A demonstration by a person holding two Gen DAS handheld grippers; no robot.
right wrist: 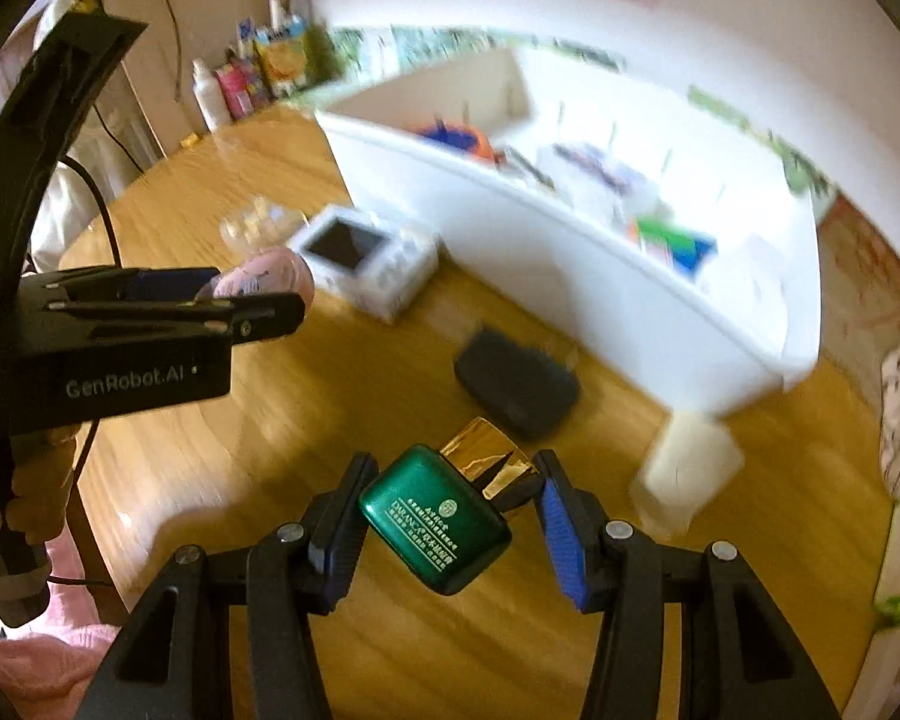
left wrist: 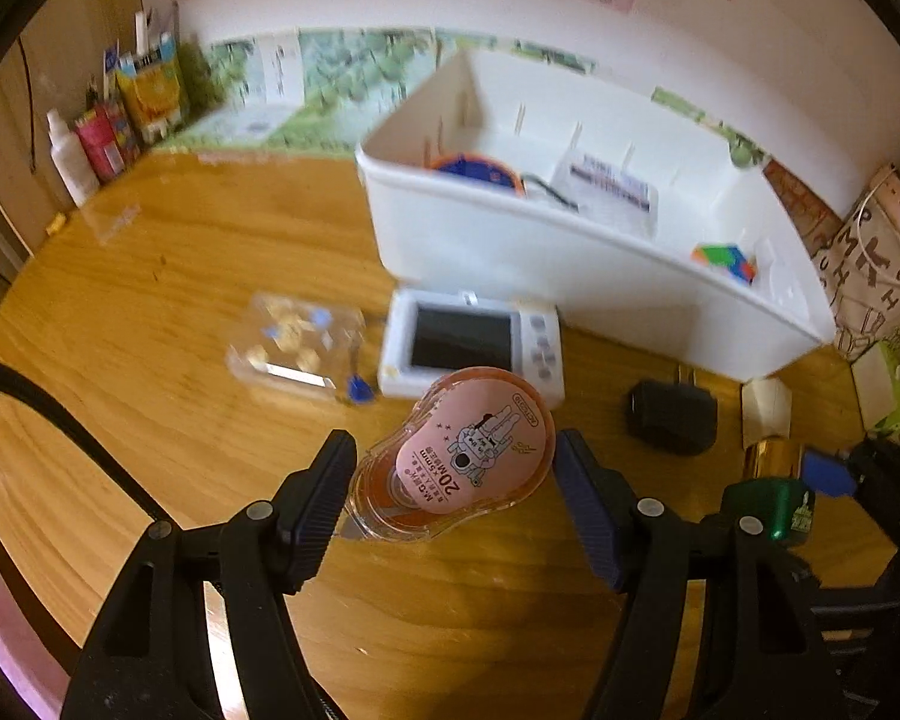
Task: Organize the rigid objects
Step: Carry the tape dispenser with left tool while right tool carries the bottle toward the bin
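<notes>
Both tongs grip: left [left wrist: 456, 474] correction tape [left wrist: 468, 456], right [right wrist: 444, 516] green bottle [right wrist: 435, 519].

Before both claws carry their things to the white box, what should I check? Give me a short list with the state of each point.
1. Left claw holds the pink tape dispenser between both pads: ok.
2. Right claw holds the green bottle: ok, but it sits tilted, gold cap away from the camera.
3. White box is open on top: ok.
4. Free compartment in the box: cannot tell, several already hold things.
5. Path over the white gadget and black block: ok, both lie low on the table.
</notes>
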